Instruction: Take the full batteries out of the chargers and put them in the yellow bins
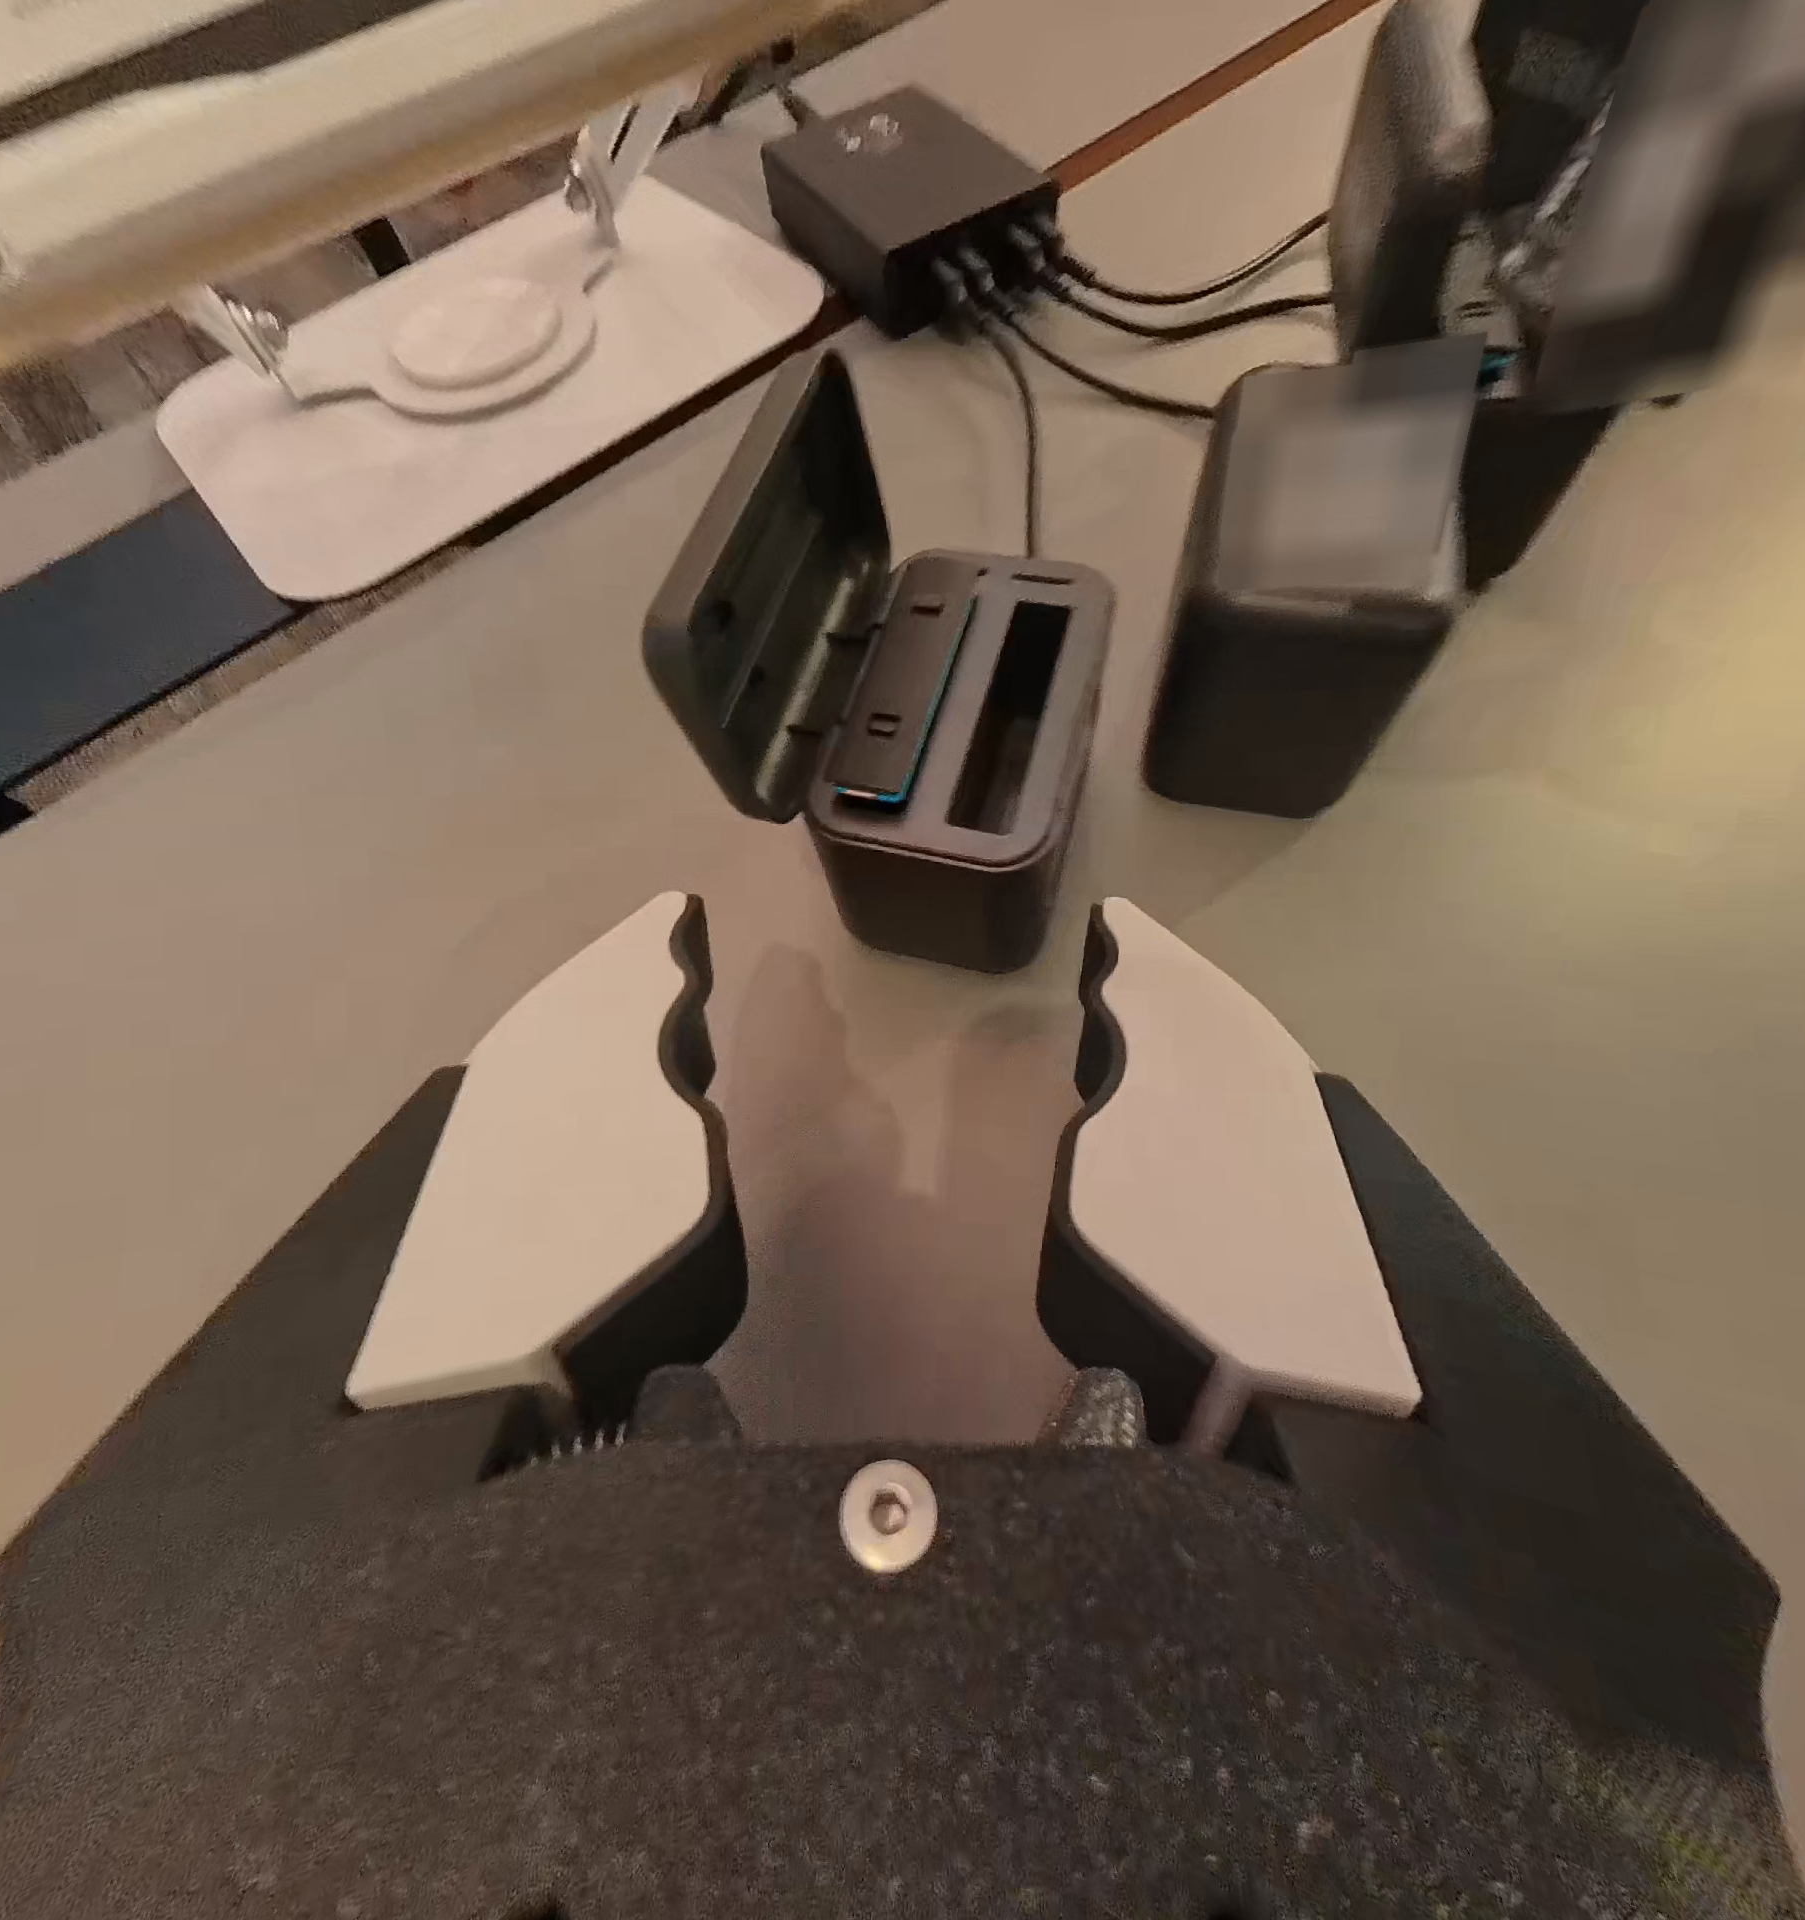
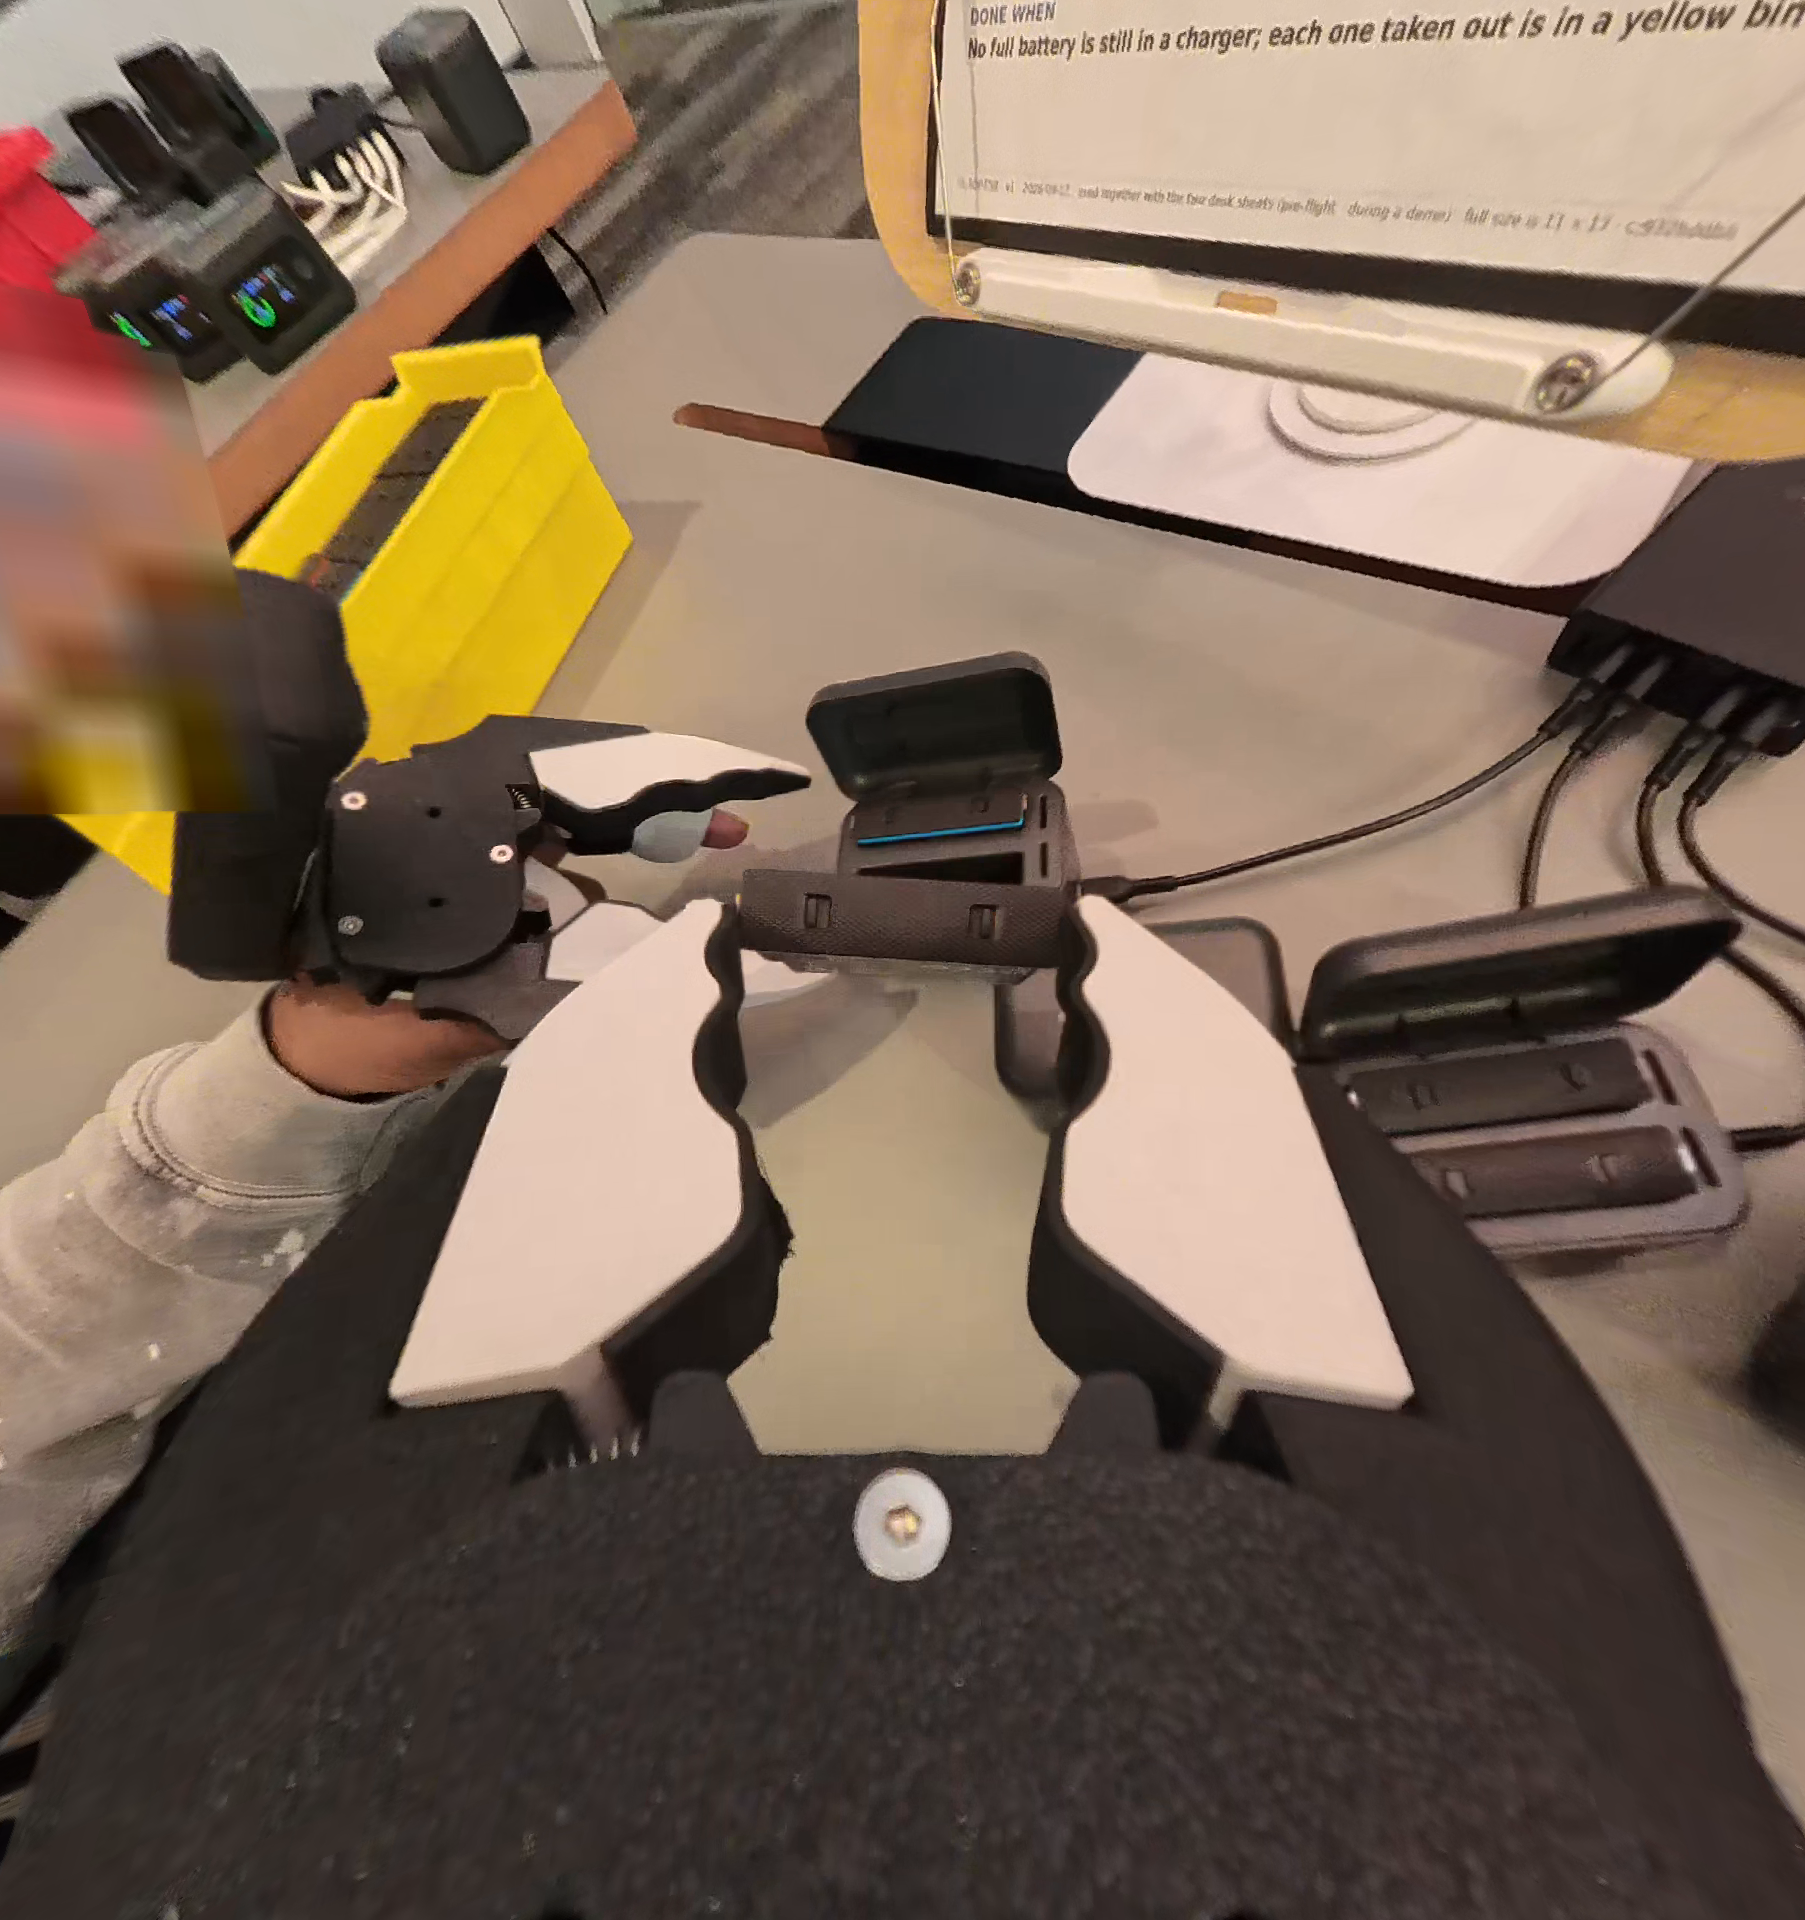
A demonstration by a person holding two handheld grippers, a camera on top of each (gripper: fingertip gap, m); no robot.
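In the right wrist view, the right gripper (image 2: 903,940) was clamped on a dark textured battery (image 2: 898,920), held crosswise between its white fingertips at the centre of the frame, above the grey table (image 2: 1241,665). Just behind it stood an open charger (image 2: 955,831), lid up, with one blue-edged battery (image 2: 939,829) in its far slot and the near slot empty. At centre left, the left gripper (image 2: 763,805) pointed toward that charger, its fingers parted and empty. A yellow bin (image 2: 503,551) sat at upper left, with dark batteries inside. A second open charger (image 2: 1532,1112) lay at right, both slots filled. In the left wrist view, the left gripper (image 1: 893,925) was spread apart just short of the open charger (image 1: 939,769).
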